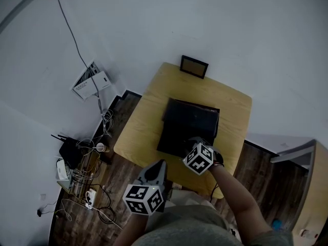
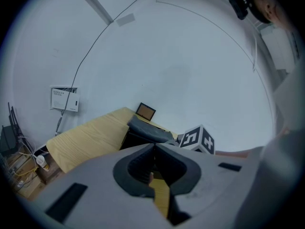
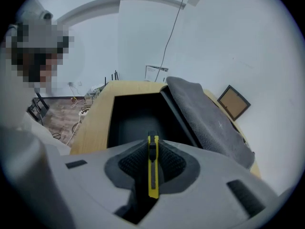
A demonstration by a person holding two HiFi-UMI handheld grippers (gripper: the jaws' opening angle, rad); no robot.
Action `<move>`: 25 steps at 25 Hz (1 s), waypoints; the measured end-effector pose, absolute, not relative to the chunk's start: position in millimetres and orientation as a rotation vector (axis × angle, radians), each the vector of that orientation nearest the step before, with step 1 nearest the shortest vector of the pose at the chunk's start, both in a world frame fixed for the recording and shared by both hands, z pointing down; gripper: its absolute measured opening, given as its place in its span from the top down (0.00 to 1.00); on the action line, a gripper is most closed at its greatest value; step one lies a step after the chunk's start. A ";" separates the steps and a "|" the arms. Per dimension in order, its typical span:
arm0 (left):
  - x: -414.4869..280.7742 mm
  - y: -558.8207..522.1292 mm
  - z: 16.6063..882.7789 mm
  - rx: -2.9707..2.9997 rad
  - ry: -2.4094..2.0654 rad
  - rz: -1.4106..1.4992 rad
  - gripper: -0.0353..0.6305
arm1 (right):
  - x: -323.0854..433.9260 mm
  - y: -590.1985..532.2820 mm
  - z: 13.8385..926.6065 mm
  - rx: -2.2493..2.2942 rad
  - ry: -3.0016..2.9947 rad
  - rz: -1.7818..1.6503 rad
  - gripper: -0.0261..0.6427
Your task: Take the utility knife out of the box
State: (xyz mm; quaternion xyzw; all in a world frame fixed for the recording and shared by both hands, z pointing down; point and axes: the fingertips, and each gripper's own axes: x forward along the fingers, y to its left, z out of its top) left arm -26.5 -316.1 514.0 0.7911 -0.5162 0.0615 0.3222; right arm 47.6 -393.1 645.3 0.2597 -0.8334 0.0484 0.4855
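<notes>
A black box [image 1: 171, 137] stands open on the wooden table [image 1: 146, 119], its grey-lined lid [image 3: 205, 118] folded back to the far side. My right gripper [image 1: 192, 142] hangs over the box's near edge, shut on a yellow utility knife [image 3: 152, 168] that lies lengthwise between the pads, just above the dark interior of the box [image 3: 136, 118]. My left gripper [image 1: 159, 163] sits at the table's front edge, left of the box, jaws together and holding nothing. In the left gripper view the left gripper [image 2: 153, 147] faces the box [image 2: 143, 135] and the right gripper's marker cube [image 2: 196, 139].
A small framed picture [image 1: 194, 66] leans at the table's far edge. Cables and devices [image 1: 82, 168] crowd the floor to the left. A white panel [image 1: 91, 81] hangs on the wall. A cabinet [image 1: 312, 188] stands at the right.
</notes>
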 end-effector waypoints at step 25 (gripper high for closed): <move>-58.8 -237.5 479.9 2.207 -1.262 0.142 0.94 | 24.4 -299.9 523.6 1.109 -2.168 0.085 0.88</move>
